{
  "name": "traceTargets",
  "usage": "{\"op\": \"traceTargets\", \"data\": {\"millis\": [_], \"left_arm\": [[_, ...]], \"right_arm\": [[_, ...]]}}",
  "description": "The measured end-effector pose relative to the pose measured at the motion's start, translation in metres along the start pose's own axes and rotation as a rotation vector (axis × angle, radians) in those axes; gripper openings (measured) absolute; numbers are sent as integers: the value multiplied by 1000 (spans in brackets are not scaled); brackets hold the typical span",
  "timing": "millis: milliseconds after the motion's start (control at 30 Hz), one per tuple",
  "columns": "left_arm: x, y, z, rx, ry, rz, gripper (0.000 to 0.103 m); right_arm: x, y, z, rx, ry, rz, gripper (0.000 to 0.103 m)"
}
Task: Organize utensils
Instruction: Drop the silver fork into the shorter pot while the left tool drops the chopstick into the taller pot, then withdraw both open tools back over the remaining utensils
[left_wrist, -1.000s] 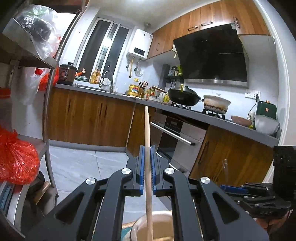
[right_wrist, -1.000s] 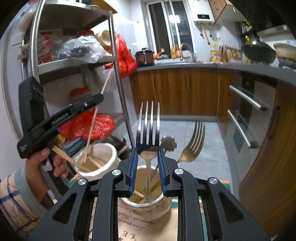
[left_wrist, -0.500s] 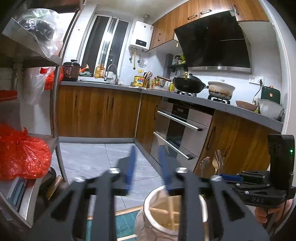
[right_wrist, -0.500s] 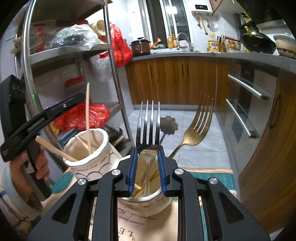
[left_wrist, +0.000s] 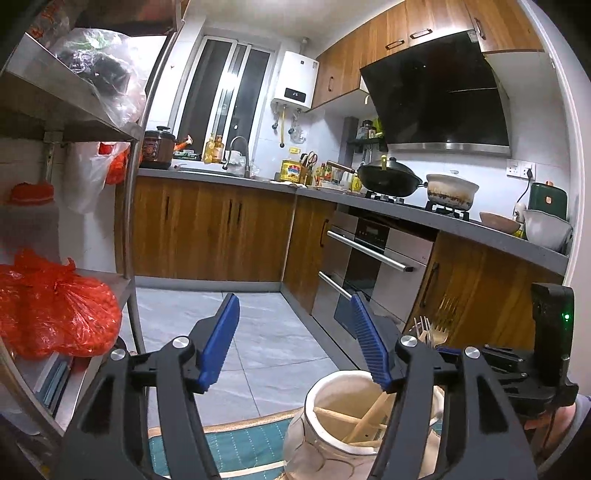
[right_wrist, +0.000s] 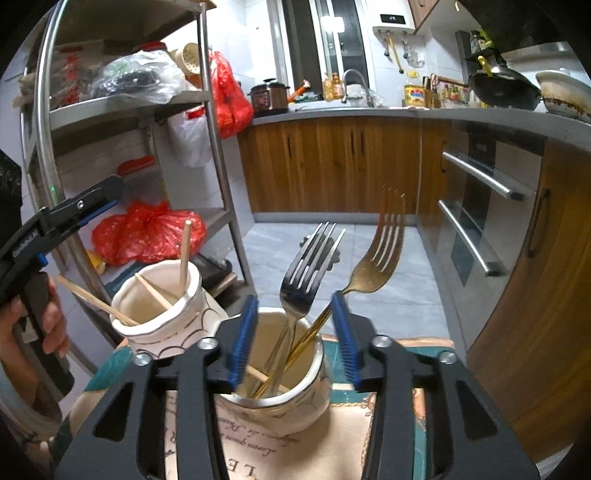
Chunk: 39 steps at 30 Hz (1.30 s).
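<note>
a person stands in a kitchen with a gripper in each hand. the left gripper (left_wrist: 295, 339) has its jaws opening, with nothing between them, above a cream ceramic pot (right_wrist: 162, 306) holding wooden chopsticks (right_wrist: 183, 251). the right gripper (right_wrist: 291, 332) is also opening; a silver fork (right_wrist: 306, 269) leans free between its blue pads, standing with a gold fork (right_wrist: 376, 254) in a second pot (right_wrist: 280, 402) on a patterned mat (right_wrist: 207, 446).

Readable text in a kitchen scene

The white water heater (left_wrist: 294, 85) on the wall shows "25" on its dark display. The placemat (right_wrist: 258, 448), seen upside down, carries cursive script too small to read and large letters "LE".
</note>
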<state>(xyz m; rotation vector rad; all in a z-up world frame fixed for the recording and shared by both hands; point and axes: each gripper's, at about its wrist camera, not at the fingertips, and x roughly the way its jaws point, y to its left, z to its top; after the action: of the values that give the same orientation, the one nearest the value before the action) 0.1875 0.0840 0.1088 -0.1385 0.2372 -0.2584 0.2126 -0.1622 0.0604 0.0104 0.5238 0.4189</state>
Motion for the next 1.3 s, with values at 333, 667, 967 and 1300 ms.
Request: {"op": "traceTargets", "data": {"millis": [333, 667, 967, 1300], "left_arm": [[-25, -3, 9, 36, -25, 42, 81], [-68, -22, 14, 35, -12, 54, 97], [-98, -62, -6, 99, 99, 41, 97], [-107, -84, -50, 65, 231, -14, 97]], "right_arm": [[-34, -8, 2, 37, -71, 11, 88], [-85, -14, -7, 52, -126, -32, 98], [-125, -23, -27, 60, -139, -75, 98], [-142, -31, -58, 31, -73, -86, 98]]}}
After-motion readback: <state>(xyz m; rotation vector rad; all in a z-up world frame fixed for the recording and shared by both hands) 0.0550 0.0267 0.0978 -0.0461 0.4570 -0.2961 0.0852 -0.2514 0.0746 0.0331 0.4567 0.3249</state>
